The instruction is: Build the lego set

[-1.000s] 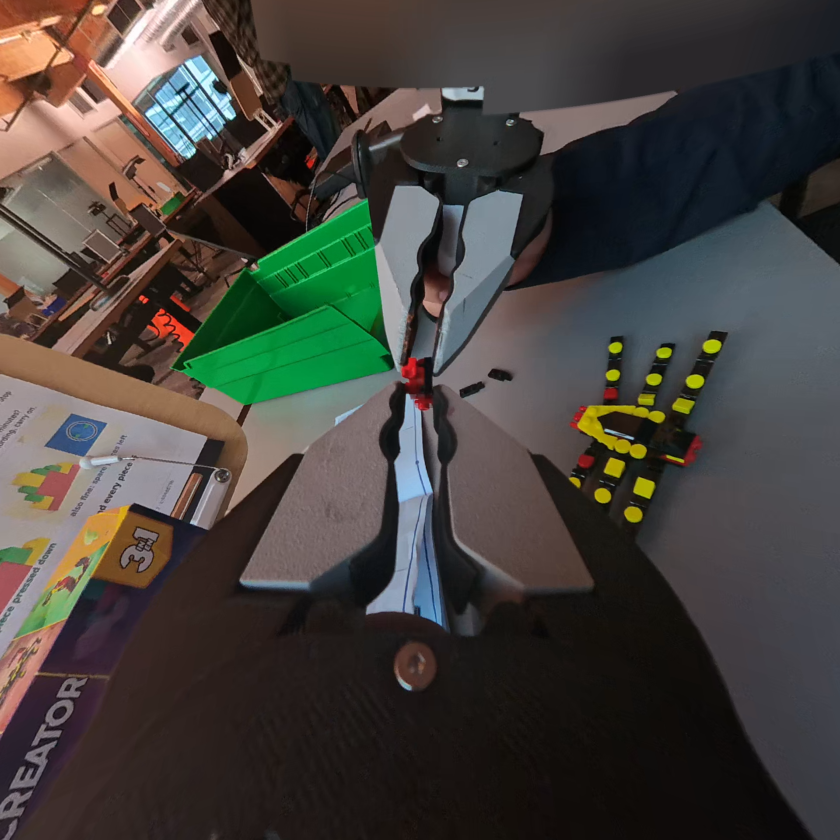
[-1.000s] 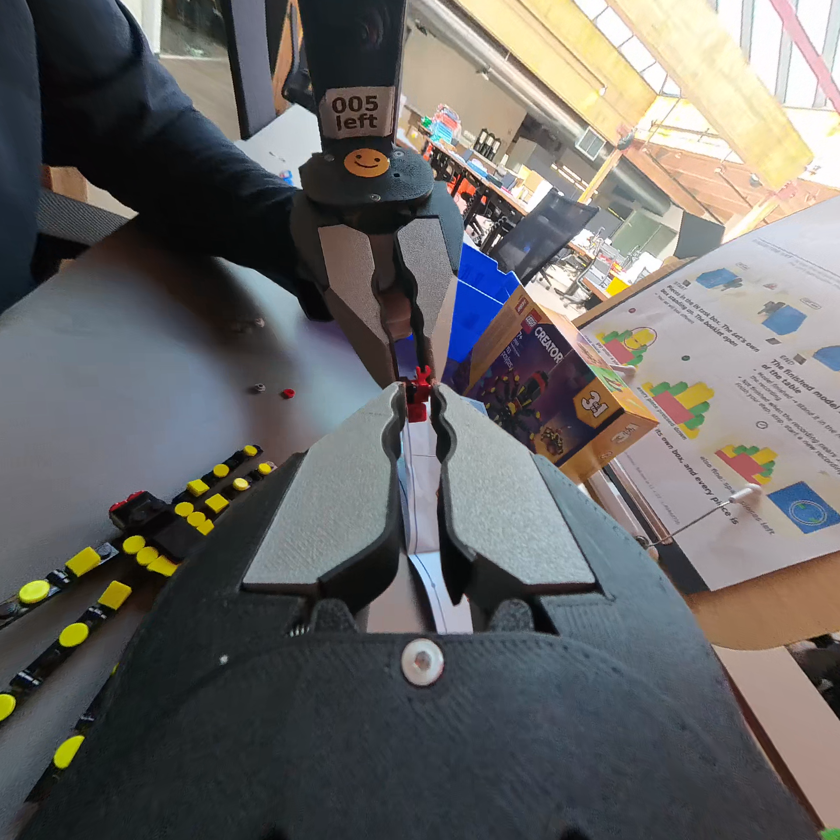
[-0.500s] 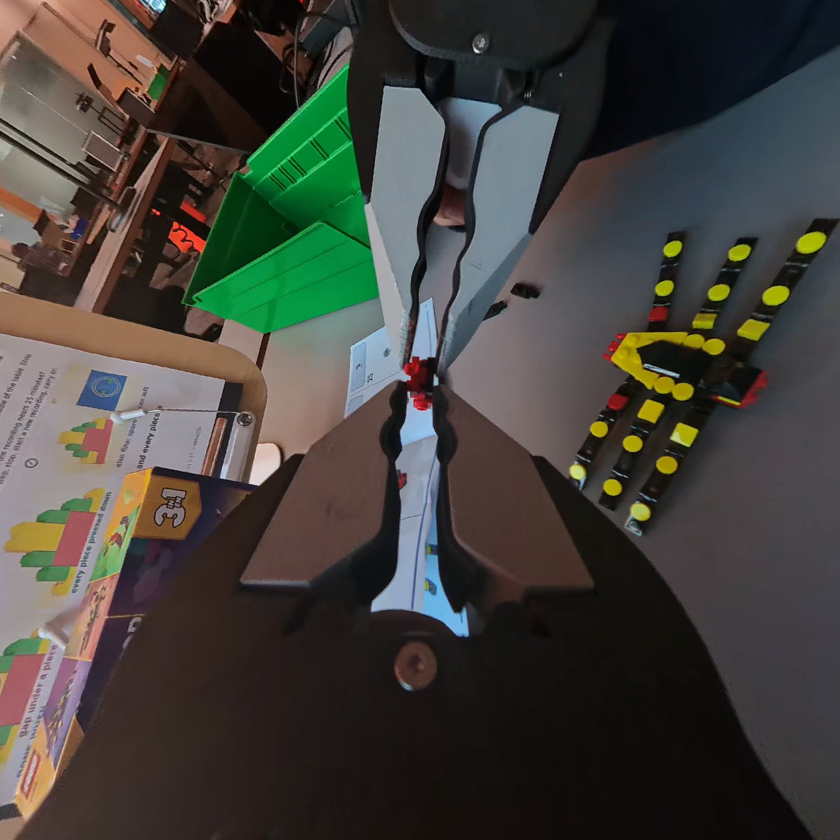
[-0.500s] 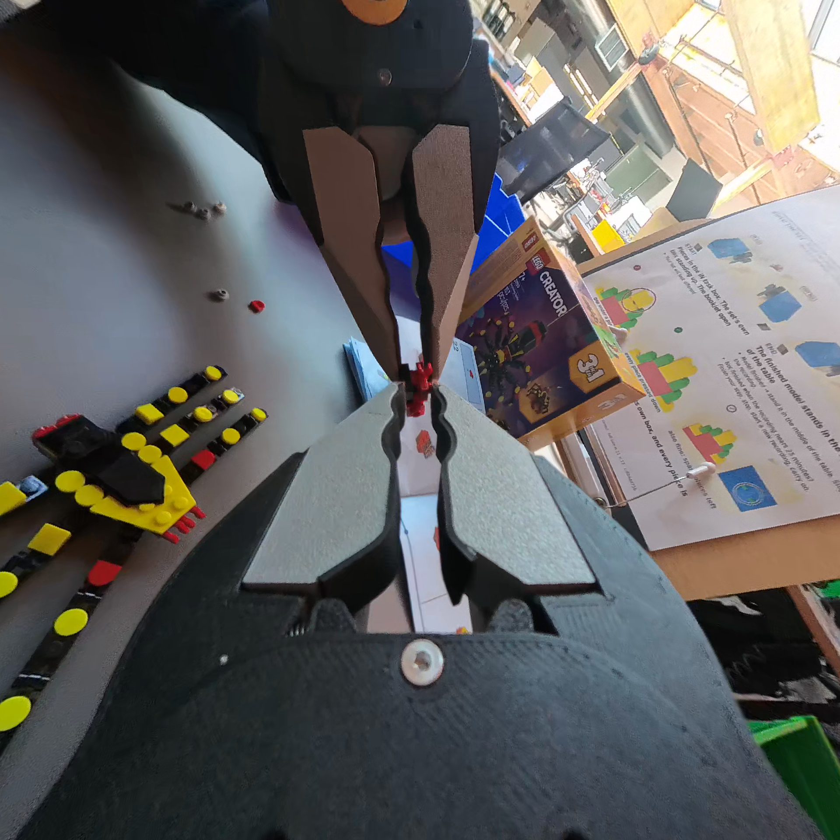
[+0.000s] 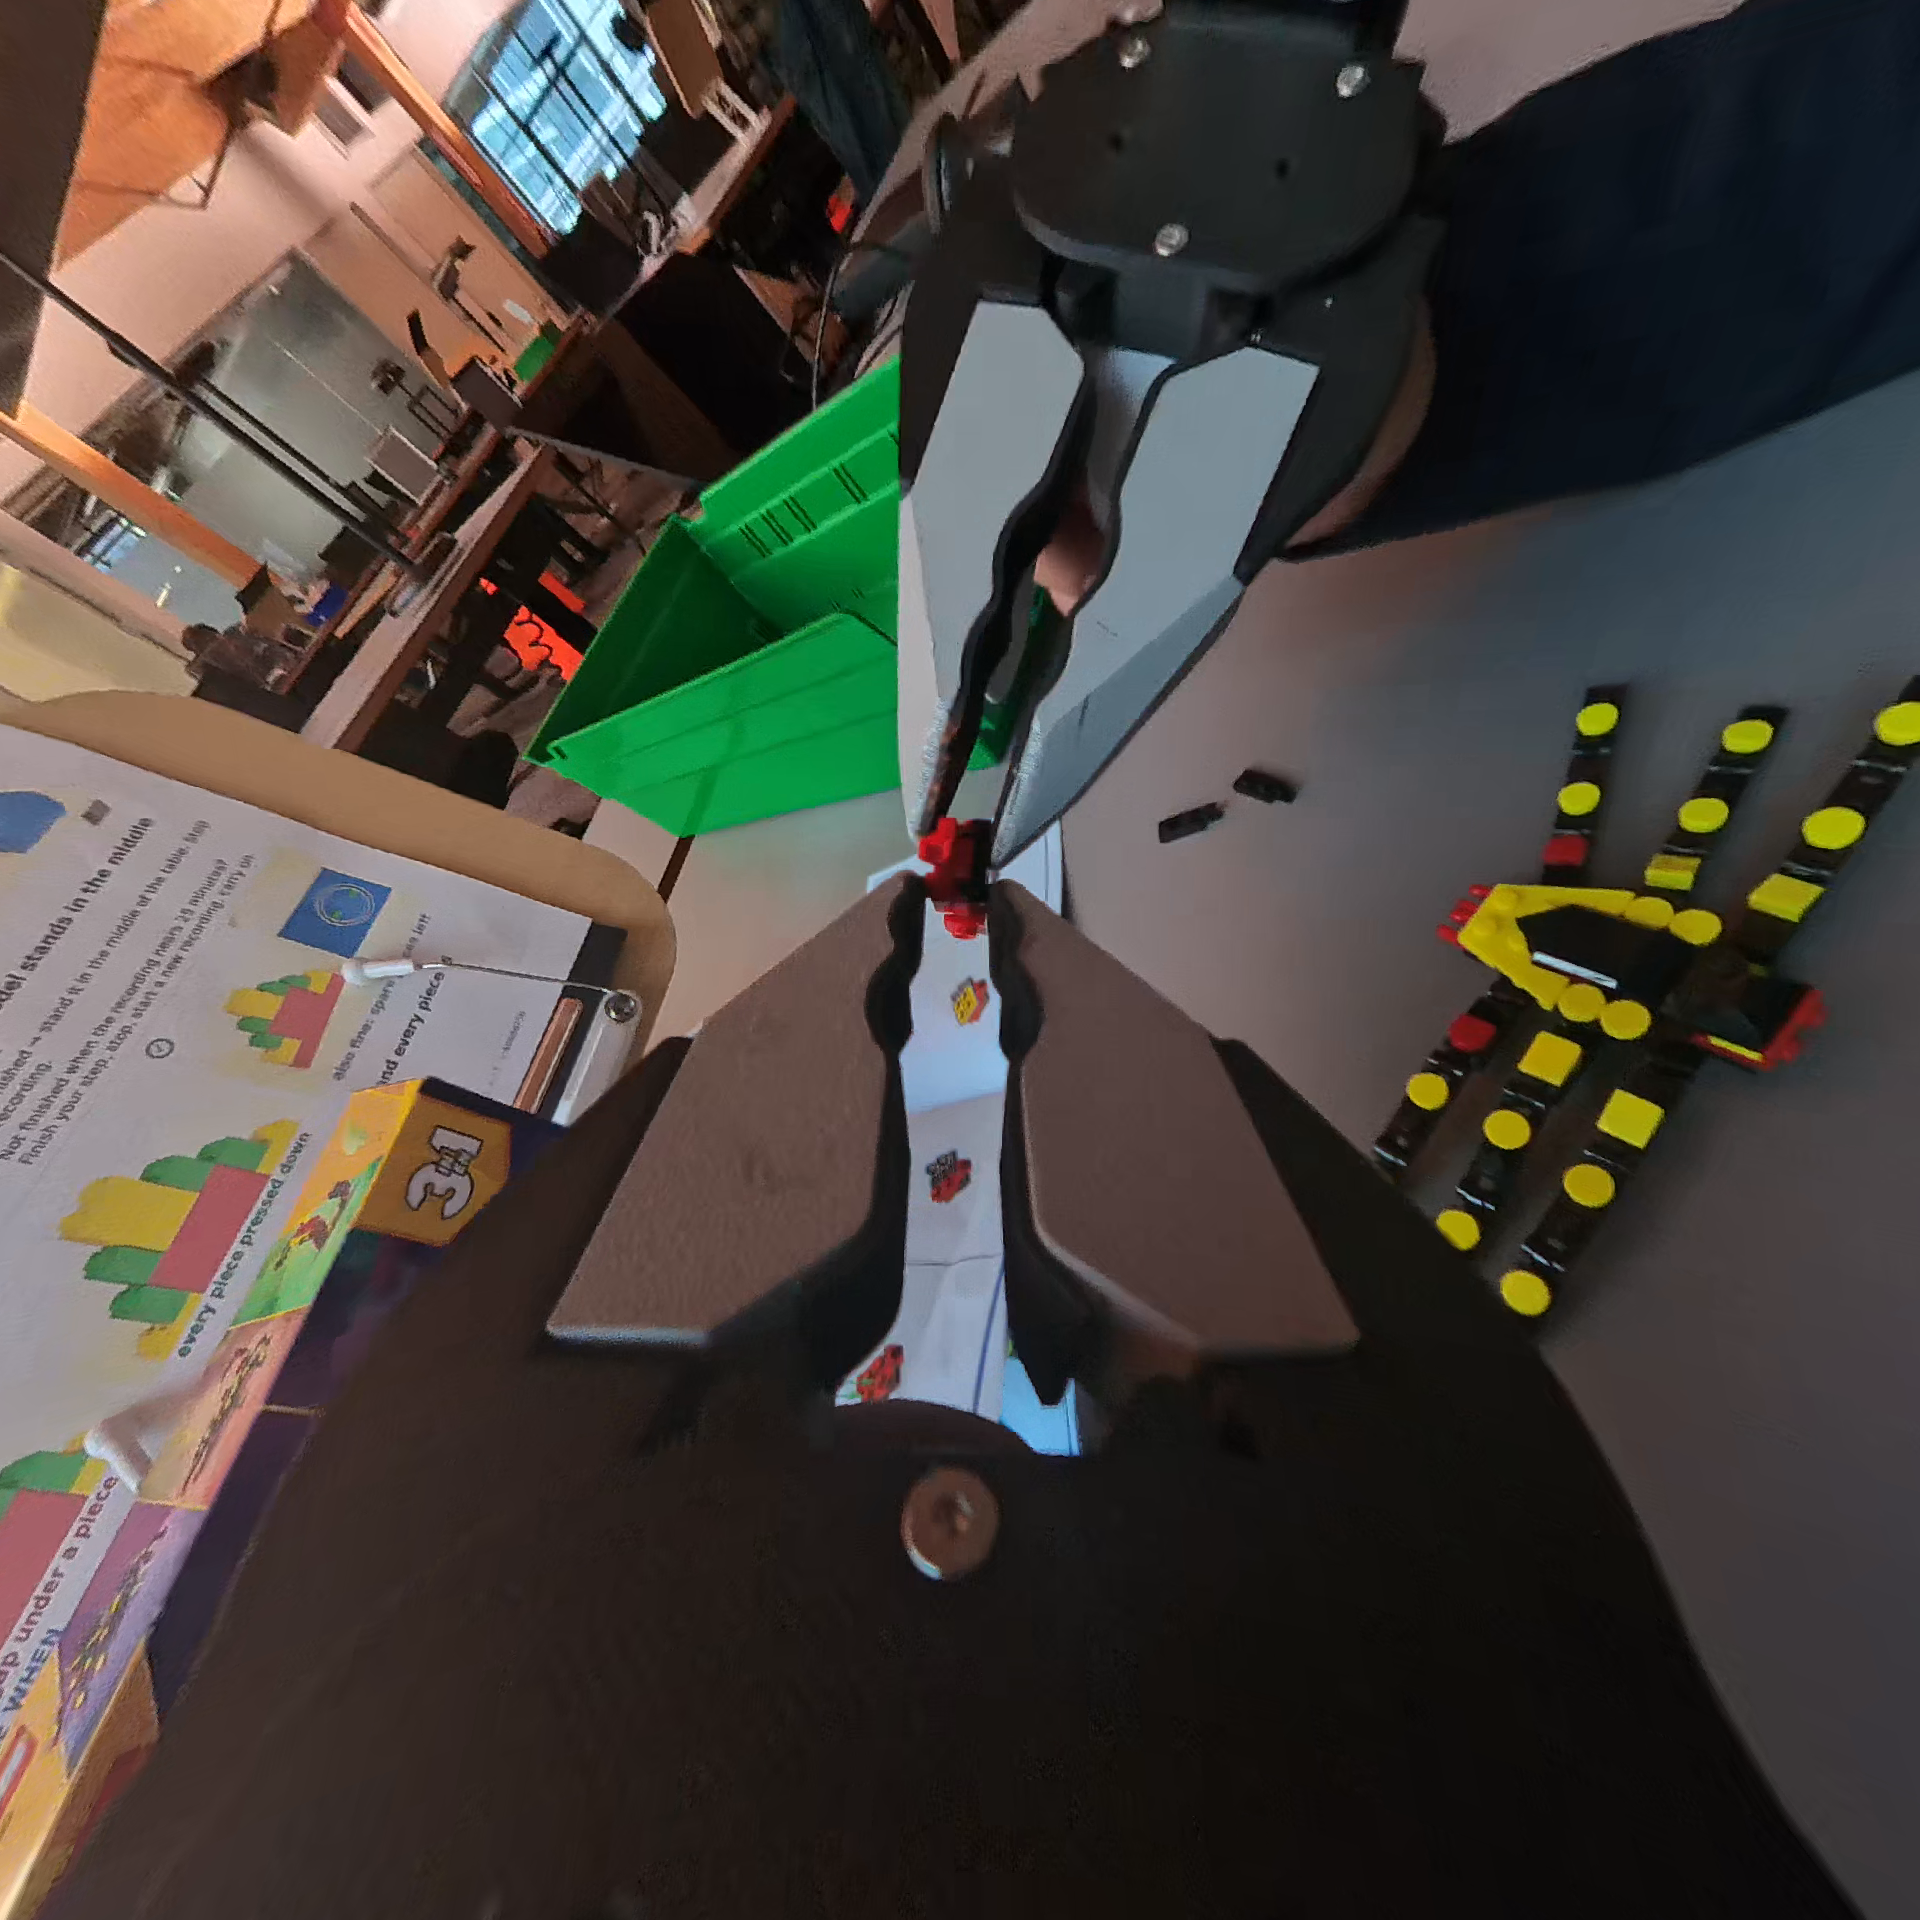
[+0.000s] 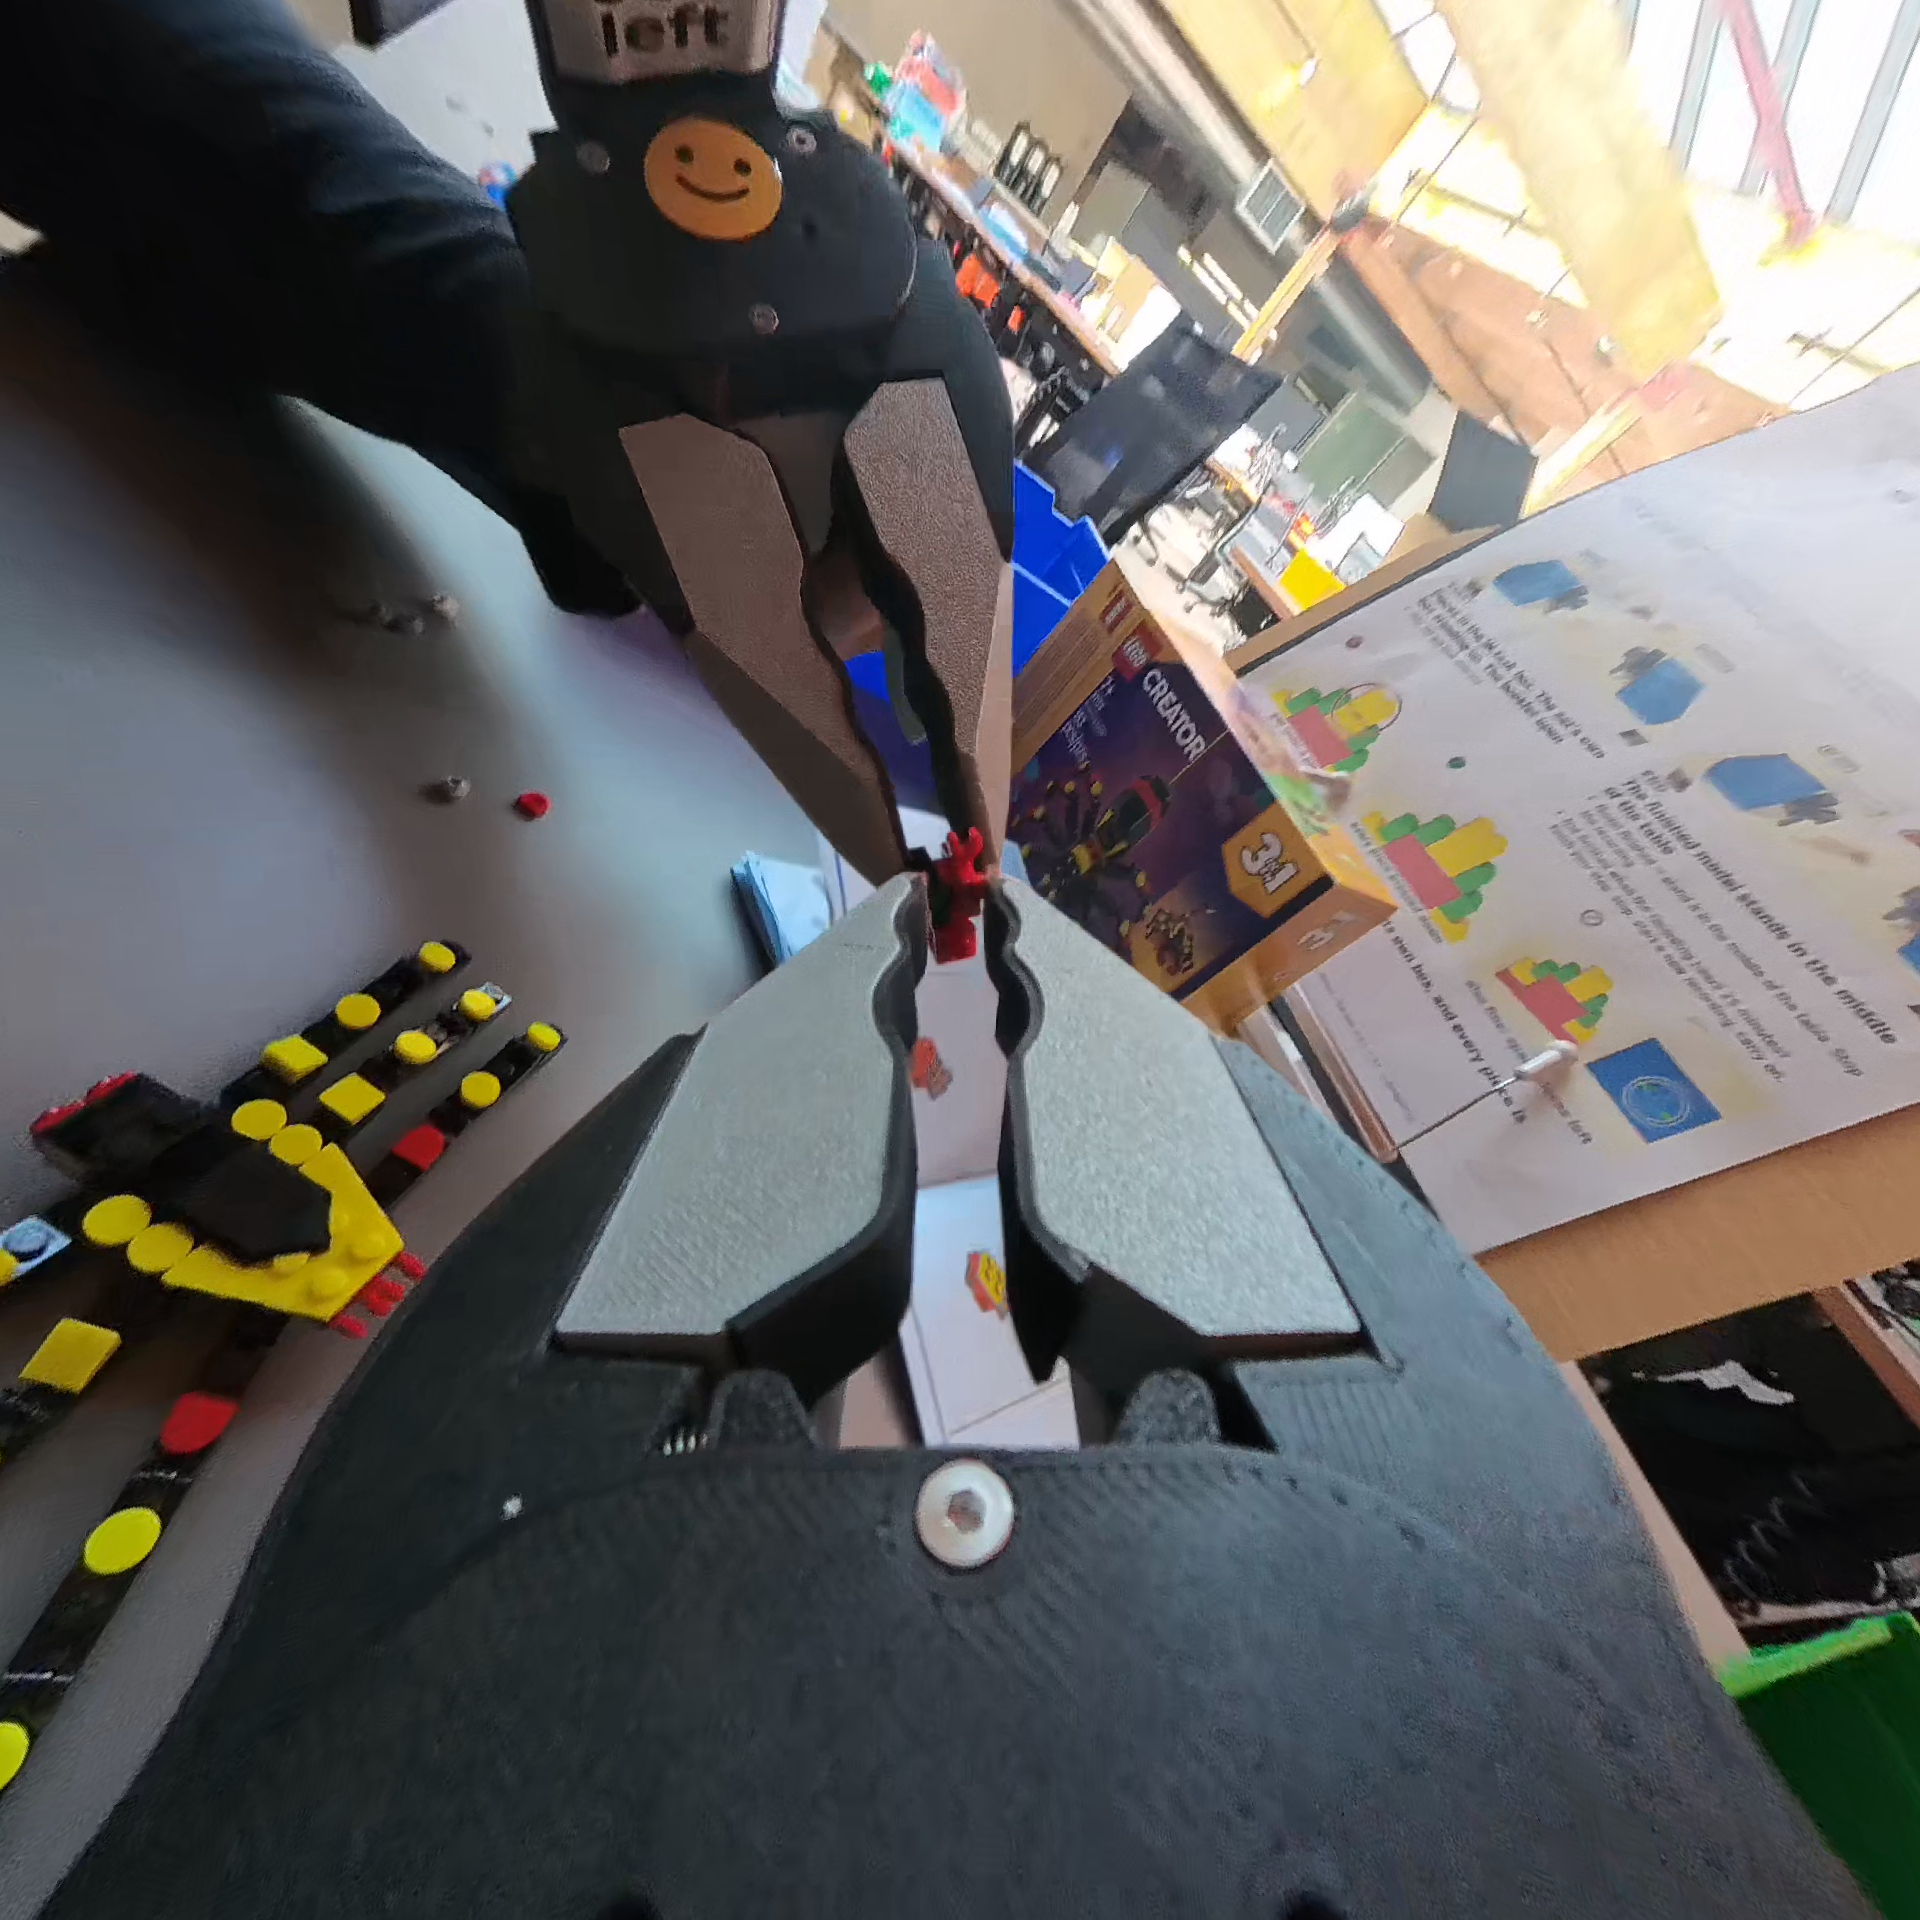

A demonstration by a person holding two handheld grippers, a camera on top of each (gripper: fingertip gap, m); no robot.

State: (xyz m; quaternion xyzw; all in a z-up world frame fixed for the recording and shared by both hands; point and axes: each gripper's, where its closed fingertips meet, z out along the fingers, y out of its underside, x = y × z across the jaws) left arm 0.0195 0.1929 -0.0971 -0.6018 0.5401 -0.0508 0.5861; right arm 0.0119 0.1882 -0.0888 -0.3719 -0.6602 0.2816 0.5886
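Printed words legible on lego box (image 6: 1174,831), on instruction sheet (image 6: 1662,852) clipped to board (image 6: 1714,1236), on white label (image 6: 665,31) atop left gripper (image 6: 948,860). Orange smiley sticker (image 6: 712,177) under label. Wording not transcribed.

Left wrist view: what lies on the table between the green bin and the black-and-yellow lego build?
In the left wrist view, two small loose black pieces lie on the grey table between the green bin and the black-and-yellow build. The right gripper's fingers also cross that stretch.
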